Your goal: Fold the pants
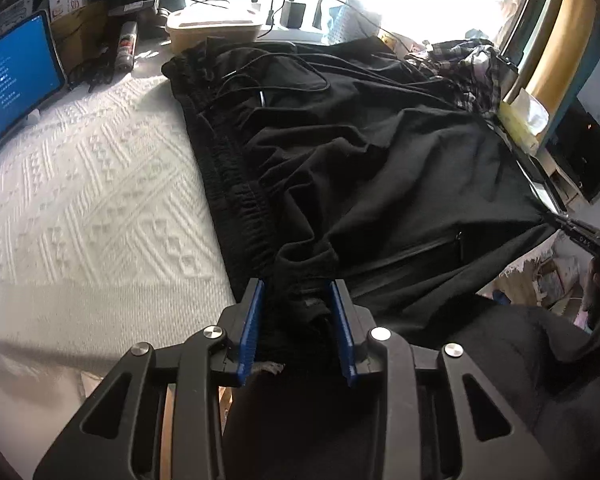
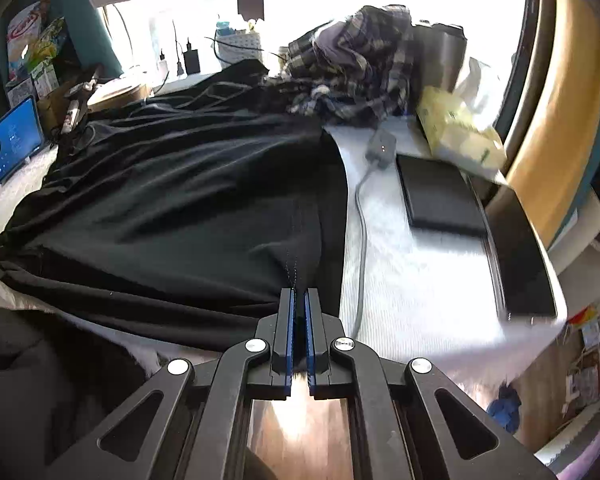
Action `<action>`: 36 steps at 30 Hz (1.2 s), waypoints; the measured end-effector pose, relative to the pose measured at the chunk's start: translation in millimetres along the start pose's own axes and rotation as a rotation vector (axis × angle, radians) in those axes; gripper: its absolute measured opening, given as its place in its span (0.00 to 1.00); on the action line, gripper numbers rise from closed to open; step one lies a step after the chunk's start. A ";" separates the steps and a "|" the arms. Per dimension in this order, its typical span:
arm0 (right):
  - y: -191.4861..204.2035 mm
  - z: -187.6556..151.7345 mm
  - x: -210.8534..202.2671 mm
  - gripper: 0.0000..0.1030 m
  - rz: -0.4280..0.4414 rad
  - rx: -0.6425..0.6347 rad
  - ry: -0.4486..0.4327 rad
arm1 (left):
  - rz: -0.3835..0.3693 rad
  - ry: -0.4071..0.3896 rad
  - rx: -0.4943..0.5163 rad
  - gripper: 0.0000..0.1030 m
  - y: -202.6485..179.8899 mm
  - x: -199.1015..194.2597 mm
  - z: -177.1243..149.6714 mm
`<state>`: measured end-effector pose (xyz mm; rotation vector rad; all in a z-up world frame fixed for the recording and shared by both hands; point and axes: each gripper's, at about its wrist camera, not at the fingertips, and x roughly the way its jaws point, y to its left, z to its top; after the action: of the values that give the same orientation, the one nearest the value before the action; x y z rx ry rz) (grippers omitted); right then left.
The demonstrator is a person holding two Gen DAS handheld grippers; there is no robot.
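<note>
Black pants (image 1: 372, 152) lie spread across a white textured bedspread (image 1: 80, 200), elastic waistband toward the left. My left gripper (image 1: 298, 286) is shut on a bunched corner of the waistband at the near edge. My right gripper (image 2: 299, 294) is shut on a seamed edge of the pants (image 2: 180, 200) at the near edge; it also shows at the right edge of the left wrist view (image 1: 580, 234), pinching the cloth. The cloth is stretched between both grippers.
A blue-screen tablet (image 1: 16, 80) stands at the far left. A beige box (image 1: 216, 30), chargers and cables lie at the back. Plaid clothing (image 2: 356, 60), a tissue pack (image 2: 456, 132), a black pad (image 2: 440, 196) and a grey cable (image 2: 362, 216) lie right.
</note>
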<state>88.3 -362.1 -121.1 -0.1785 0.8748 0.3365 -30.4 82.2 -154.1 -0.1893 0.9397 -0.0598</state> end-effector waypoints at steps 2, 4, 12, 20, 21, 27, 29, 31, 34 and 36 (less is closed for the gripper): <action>-3.2 -10.6 5.4 0.04 0.007 0.025 0.019 | -0.012 -0.001 -0.020 0.34 2.9 -0.5 0.5; -5.7 -17.1 4.0 0.05 0.017 0.047 -0.002 | -0.029 0.005 -0.037 0.34 5.0 -1.4 2.4; -2.0 -8.3 -2.9 0.05 0.030 0.046 -0.048 | 0.005 -0.088 -0.033 0.40 15.4 -35.7 8.8; -4.1 -3.6 -1.1 0.36 -0.001 0.081 -0.063 | -0.012 -0.054 -0.086 0.55 21.7 -23.7 -3.2; -6.0 -4.0 -1.6 0.66 0.000 0.092 -0.065 | -0.013 -0.056 -0.068 0.55 17.4 -23.3 -5.2; -16.6 -3.2 -10.8 0.92 -0.003 0.131 -0.103 | -0.019 -0.031 -0.024 0.56 4.0 -11.6 -15.2; -19.1 -4.6 -9.5 0.92 -0.007 0.139 -0.097 | -0.008 -0.017 -0.043 0.57 6.9 -6.5 -17.3; -20.4 -6.7 -7.4 0.92 -0.004 0.141 -0.091 | -0.005 -0.027 -0.047 0.57 6.7 -5.9 -17.4; -17.3 -11.1 -5.2 0.92 0.001 0.126 -0.089 | 0.011 -0.035 -0.044 0.57 5.0 -3.6 -16.5; -14.2 -14.1 -4.4 0.91 0.007 0.121 -0.095 | 0.031 -0.036 -0.039 0.57 2.2 -1.5 -15.1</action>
<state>80.6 -380.4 -126.3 -0.0475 0.7997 0.2953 -43.6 82.6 -161.9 -0.2110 0.9081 -0.0090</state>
